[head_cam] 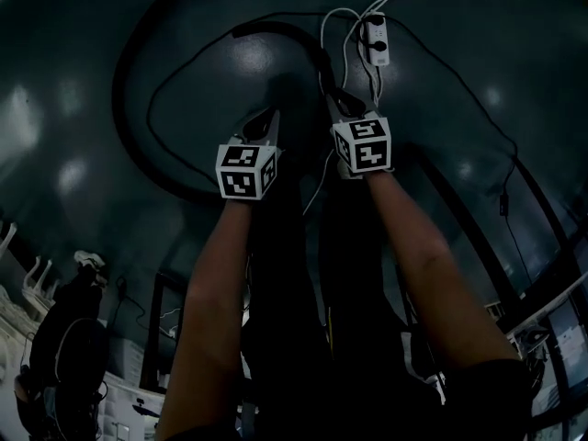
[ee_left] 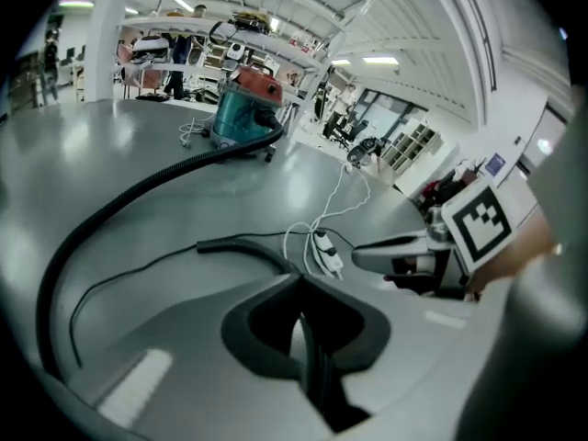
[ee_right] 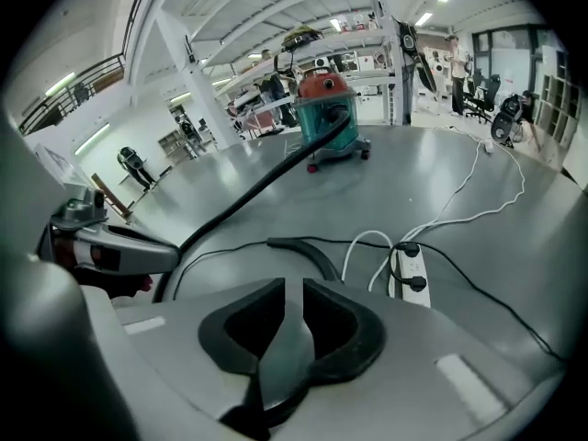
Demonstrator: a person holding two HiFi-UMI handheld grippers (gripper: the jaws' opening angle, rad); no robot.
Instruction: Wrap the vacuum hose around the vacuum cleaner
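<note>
The teal vacuum cleaner (ee_left: 243, 108) with a red lid (ee_right: 329, 88) stands far off on the grey floor. Its black hose (head_cam: 124, 108) runs from it in a wide arc across the floor (ee_left: 119, 200) and ends in a curved black nozzle (head_cam: 285, 33) lying below and ahead of both grippers (ee_right: 303, 249). My left gripper (head_cam: 266, 122) hangs above the floor, shut and holding nothing (ee_left: 301, 320). Beside it my right gripper (head_cam: 340, 104) has its jaws a little apart with nothing between them (ee_right: 287, 310). Neither touches the hose.
A white power strip (head_cam: 377, 42) with white and black cables lies just past the nozzle (ee_right: 409, 274). A thin black cord (head_cam: 184, 72) loops inside the hose arc. Shelving (ee_left: 220, 35) stands behind the vacuum, and a person (ee_right: 133, 163) is far off.
</note>
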